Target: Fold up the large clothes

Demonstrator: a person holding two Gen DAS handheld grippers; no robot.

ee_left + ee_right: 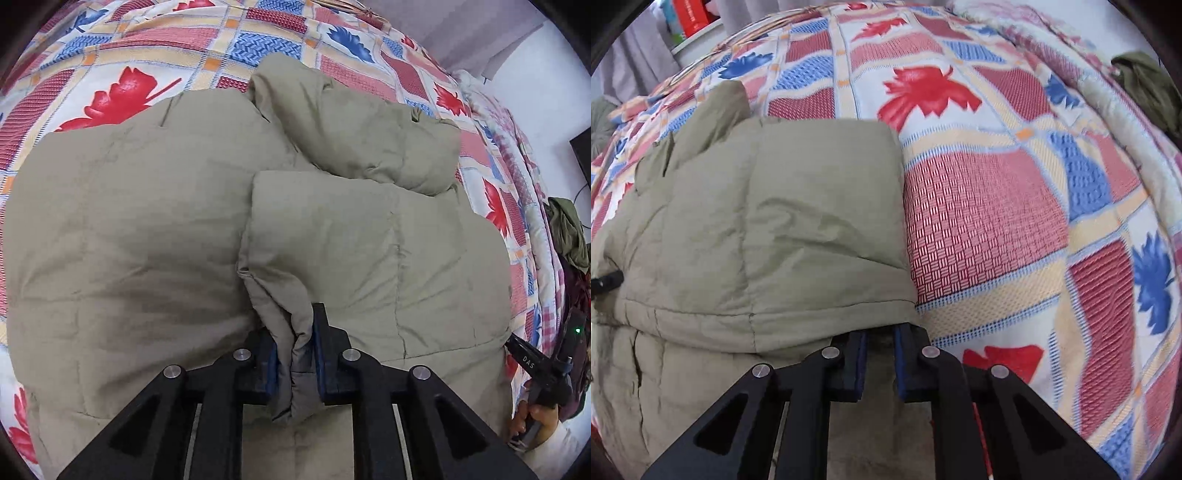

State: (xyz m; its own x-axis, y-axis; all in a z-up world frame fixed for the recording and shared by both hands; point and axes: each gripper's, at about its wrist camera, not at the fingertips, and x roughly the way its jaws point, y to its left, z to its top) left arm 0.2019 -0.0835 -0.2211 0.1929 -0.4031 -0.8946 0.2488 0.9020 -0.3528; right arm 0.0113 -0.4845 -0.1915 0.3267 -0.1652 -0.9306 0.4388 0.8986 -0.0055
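Note:
A large khaki padded jacket [147, 229] lies partly folded on the bed, with a sleeve [369, 136] laid across its upper part. My left gripper [294, 339] is shut on a bunched fold of the jacket's near hem. In the right wrist view the jacket [775, 221] fills the left half. My right gripper [881, 336] is closed on the jacket's near right corner, and the fabric hides its fingertips. The right gripper also shows in the left wrist view [532, 365] at the jacket's right edge.
The bed is covered by a patterned quilt [997, 221] with red and blue leaves. A pile of dark green clothes [569, 236] sits beyond the bed's right edge. A white wall [535, 74] and curtains stand behind.

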